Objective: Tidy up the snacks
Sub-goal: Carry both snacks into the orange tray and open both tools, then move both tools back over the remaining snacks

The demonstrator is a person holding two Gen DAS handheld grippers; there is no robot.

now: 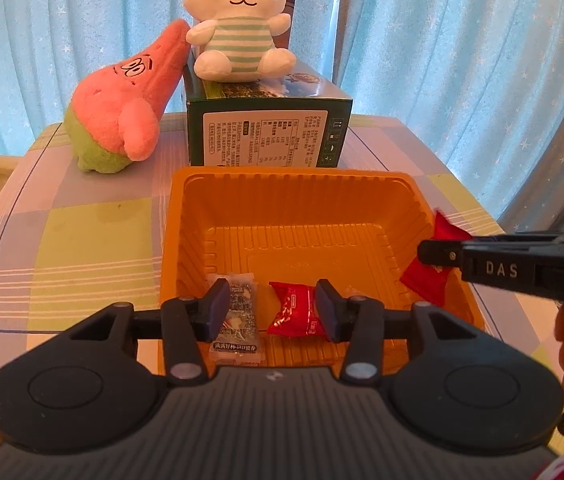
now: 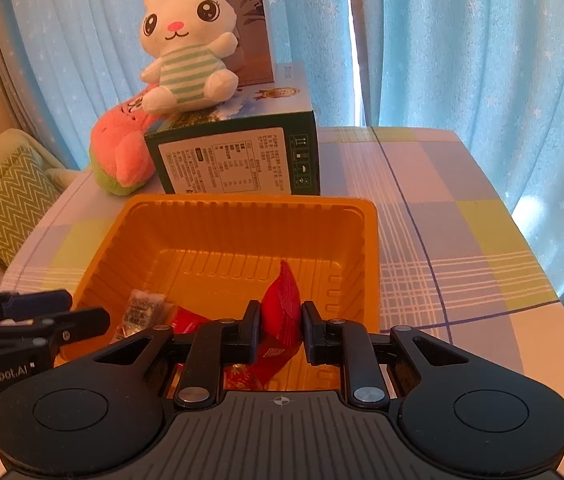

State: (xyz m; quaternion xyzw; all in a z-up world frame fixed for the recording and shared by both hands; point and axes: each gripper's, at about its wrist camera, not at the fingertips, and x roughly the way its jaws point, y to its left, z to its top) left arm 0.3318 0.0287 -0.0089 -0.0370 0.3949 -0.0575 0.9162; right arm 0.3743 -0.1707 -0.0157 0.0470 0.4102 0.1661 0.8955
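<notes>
Jaws: left gripper [image 1: 273, 307] parted, holding nothing; right gripper [image 2: 281, 322] clamps red packet [image 2: 282, 312]; tray [image 1: 186, 216] holds two.

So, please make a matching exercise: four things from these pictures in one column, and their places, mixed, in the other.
Things:
1. white rabbit toy
2. pink star toy
3. clear snack packet
4. red snack packet

Places:
A. lying in the orange tray
B. between the right gripper's fingers
C. sitting on the green box
D. leaning against the box's side

Pairs: 1-C, 2-D, 3-A, 4-B
</notes>
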